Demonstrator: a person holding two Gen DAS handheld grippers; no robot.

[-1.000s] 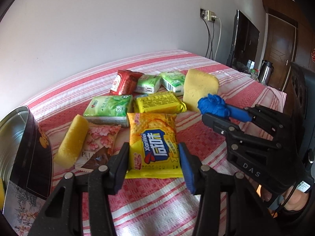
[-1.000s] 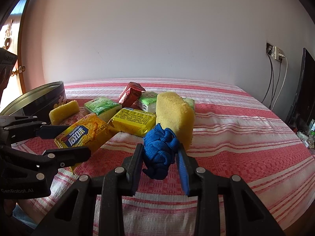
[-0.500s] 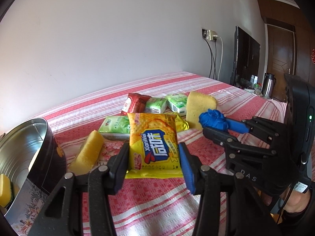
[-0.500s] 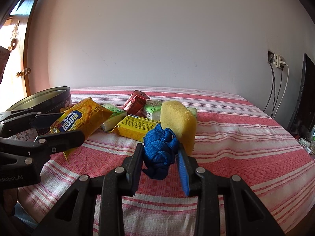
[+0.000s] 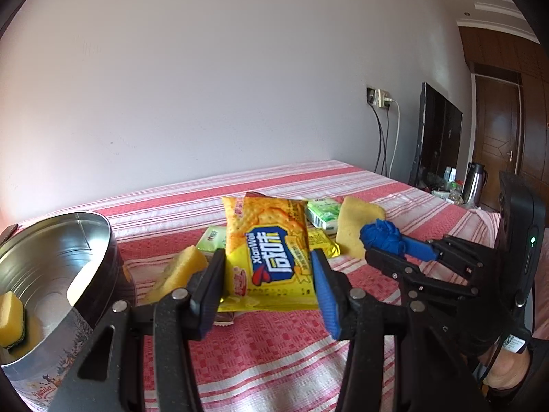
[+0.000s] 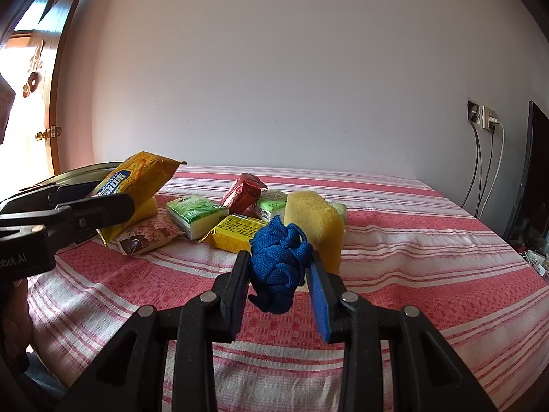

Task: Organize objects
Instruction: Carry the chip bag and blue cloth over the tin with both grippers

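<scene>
My left gripper (image 5: 267, 271) is shut on a yellow cracker packet (image 5: 269, 254), held up off the striped bedspread (image 5: 274, 336); the same packet (image 6: 133, 185) shows at the left of the right wrist view. My right gripper (image 6: 278, 267) is shut on a bunched blue cloth (image 6: 278, 267), also seen at the right of the left wrist view as a blue wad (image 5: 381, 235). A round metal tin (image 5: 58, 281) stands open at the left with a yellow sponge (image 5: 12, 316) inside.
On the bed lie a yellow sponge block (image 6: 315, 219), a second sponge (image 5: 178, 271), green tissue packs (image 6: 195, 213), a red packet (image 6: 242, 192), a yellow pack (image 6: 236, 231) and a pink floral packet (image 6: 147, 237). A wall stands behind; a TV (image 5: 435, 137) and a kettle are at right.
The left gripper has lifted the yellow cracker packet off the bed and tilted upward, bringing the tin further into view. The right gripper kept the blue cloth almost still.
</scene>
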